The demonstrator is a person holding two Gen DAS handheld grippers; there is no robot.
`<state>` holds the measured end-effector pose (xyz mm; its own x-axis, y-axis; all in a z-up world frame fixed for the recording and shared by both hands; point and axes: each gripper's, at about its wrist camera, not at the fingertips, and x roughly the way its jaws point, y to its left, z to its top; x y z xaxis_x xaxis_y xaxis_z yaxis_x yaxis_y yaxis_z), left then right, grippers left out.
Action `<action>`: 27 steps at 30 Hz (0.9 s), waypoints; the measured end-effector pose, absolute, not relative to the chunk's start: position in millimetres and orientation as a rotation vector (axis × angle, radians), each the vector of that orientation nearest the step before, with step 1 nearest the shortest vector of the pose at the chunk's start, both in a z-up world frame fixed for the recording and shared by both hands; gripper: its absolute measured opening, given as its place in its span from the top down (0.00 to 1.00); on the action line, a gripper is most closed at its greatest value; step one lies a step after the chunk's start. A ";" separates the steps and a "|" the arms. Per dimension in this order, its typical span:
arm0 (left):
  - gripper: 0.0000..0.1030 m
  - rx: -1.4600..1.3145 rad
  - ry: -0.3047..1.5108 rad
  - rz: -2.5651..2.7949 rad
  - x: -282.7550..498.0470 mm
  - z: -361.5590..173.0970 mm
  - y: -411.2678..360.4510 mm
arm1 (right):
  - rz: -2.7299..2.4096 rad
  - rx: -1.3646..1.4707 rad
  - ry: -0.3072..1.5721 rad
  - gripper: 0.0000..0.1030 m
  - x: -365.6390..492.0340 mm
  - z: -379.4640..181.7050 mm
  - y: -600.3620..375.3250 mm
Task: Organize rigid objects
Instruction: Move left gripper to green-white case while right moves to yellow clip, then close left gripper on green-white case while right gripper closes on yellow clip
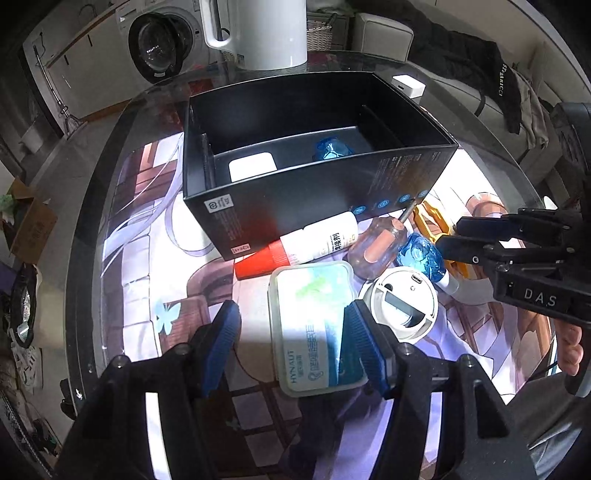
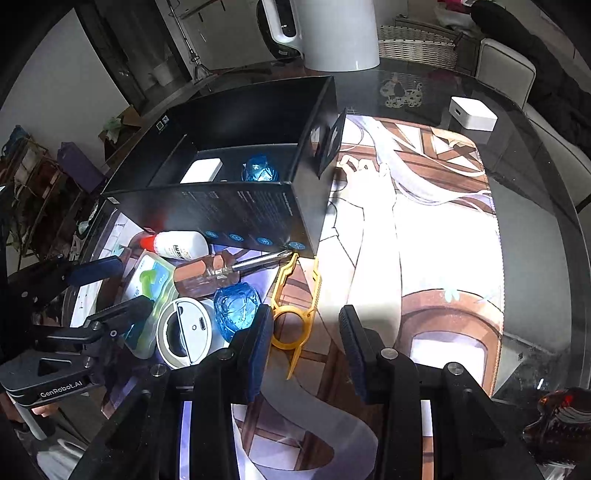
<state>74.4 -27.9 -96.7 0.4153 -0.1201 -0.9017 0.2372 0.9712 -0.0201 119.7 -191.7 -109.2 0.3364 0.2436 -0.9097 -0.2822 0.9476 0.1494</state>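
A black open box holds a white block and a blue faceted piece. In front of it lie a white bottle with a red cap, a screwdriver with a clear handle, a blue faceted piece, a white round device, a yellow plastic tool and a flat HYNAUT case. My left gripper is open, its fingers astride the case. My right gripper is open over the yellow tool.
A white kettle stands behind the box. A small white cube sits at the back right. A printed mat covers the round glass table. A dark brown object lies near the right edge.
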 end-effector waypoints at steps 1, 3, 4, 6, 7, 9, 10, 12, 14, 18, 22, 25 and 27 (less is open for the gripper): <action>0.38 0.119 1.119 -0.223 74.8 -96.9 -27.7 | 0.340 -0.039 1.178 0.63 119.6 -109.5 -191.1; 0.35 0.114 1.120 -0.222 75.7 -97.5 -27.4 | 0.338 -0.043 1.175 0.63 121.5 -110.4 -188.6; 0.31 0.114 1.126 -0.227 76.2 -98.5 -28.3 | 0.336 -0.042 1.176 0.63 122.2 -110.5 -187.1; 0.29 0.119 1.128 -0.230 76.1 -99.9 -29.3 | 0.334 -0.046 1.176 0.63 121.6 -109.6 -184.9; 0.27 0.126 1.128 -0.230 76.2 -101.1 -30.3 | 0.332 -0.050 1.174 0.63 122.1 -109.4 -183.7; 0.33 0.108 1.126 -0.220 78.1 -99.6 -27.9 | 0.327 -0.059 1.169 0.63 125.0 -110.0 -181.2; 0.37 0.092 1.130 -0.204 80.3 -98.9 -24.8 | 0.326 -0.063 1.169 0.63 125.6 -110.5 -179.6; 0.40 0.082 1.140 -0.225 82.6 -99.7 -22.7 | 0.322 -0.085 1.159 0.63 125.3 -110.9 -175.9; 0.45 0.062 1.150 -0.231 83.6 -99.6 -19.1 | 0.323 -0.103 1.157 0.63 125.2 -111.1 -174.0; 0.52 0.074 1.151 -0.219 80.2 -98.1 -15.8 | 0.320 -0.131 1.164 0.69 123.4 -111.3 -171.4; 0.50 0.080 1.156 -0.219 76.0 -98.1 -10.9 | 0.337 -0.120 1.182 0.72 119.2 -110.9 -175.1; 0.40 0.095 1.154 -0.201 74.5 -99.8 -10.9 | 0.344 -0.125 1.175 0.72 117.2 -110.6 -174.8; 0.37 0.116 1.181 -0.199 73.5 -107.4 -14.1 | 0.348 -0.129 1.178 0.72 115.9 -111.3 -172.2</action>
